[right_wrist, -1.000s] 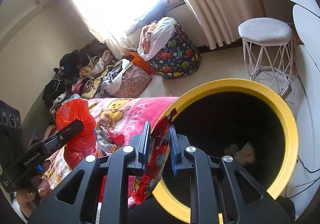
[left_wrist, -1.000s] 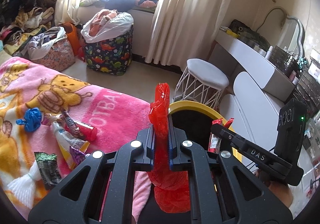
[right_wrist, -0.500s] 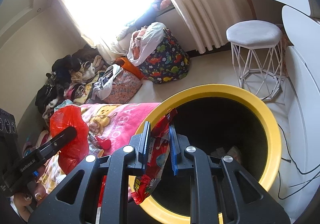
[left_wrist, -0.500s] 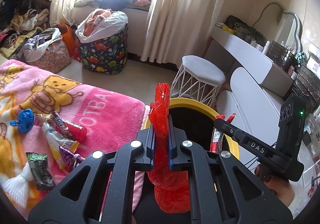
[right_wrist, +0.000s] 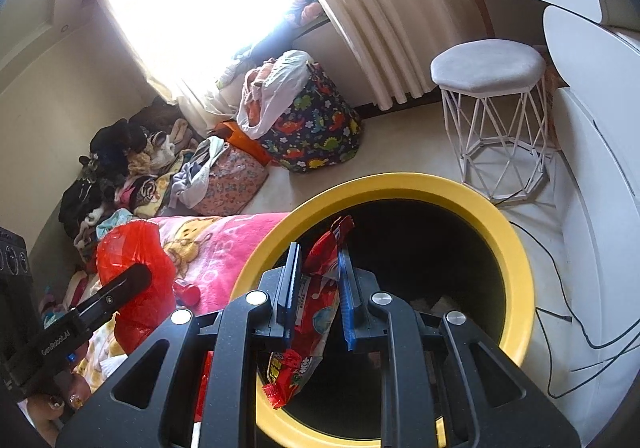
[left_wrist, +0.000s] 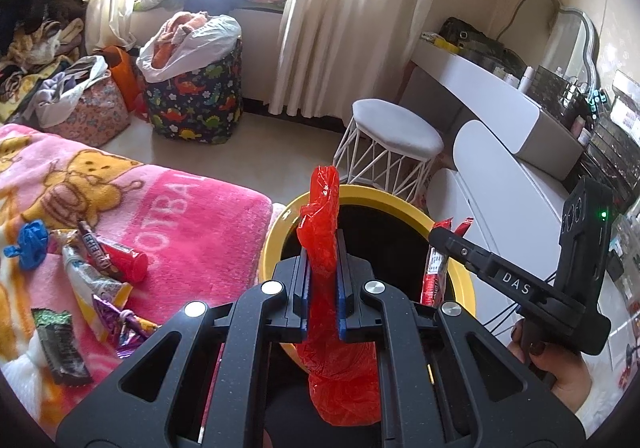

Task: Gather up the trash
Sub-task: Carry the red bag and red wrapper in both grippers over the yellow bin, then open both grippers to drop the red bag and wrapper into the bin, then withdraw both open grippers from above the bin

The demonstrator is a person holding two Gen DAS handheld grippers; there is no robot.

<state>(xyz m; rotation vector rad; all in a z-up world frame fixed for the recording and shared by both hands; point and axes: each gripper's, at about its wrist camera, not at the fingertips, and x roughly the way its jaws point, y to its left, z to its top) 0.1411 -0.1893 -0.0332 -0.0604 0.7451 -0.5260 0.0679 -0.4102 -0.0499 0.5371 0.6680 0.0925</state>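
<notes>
My left gripper is shut on a crumpled red plastic bag, held over the near rim of the yellow bin. The bag also shows in the right wrist view. My right gripper has its jaws parted around a red snack wrapper that hangs loosely between them above the yellow bin. The wrapper shows in the left wrist view. Some trash lies at the bin's dark bottom.
Several wrappers and a blue scrap lie on the pink blanket. A white stool, a dinosaur-print hamper, a white vanity and floor cables surround the bin.
Both grippers moved further over the bin. The right gripper's jaws have widened and the snack wrapper now hangs loose between them. The left gripper still clamps the red bag.
</notes>
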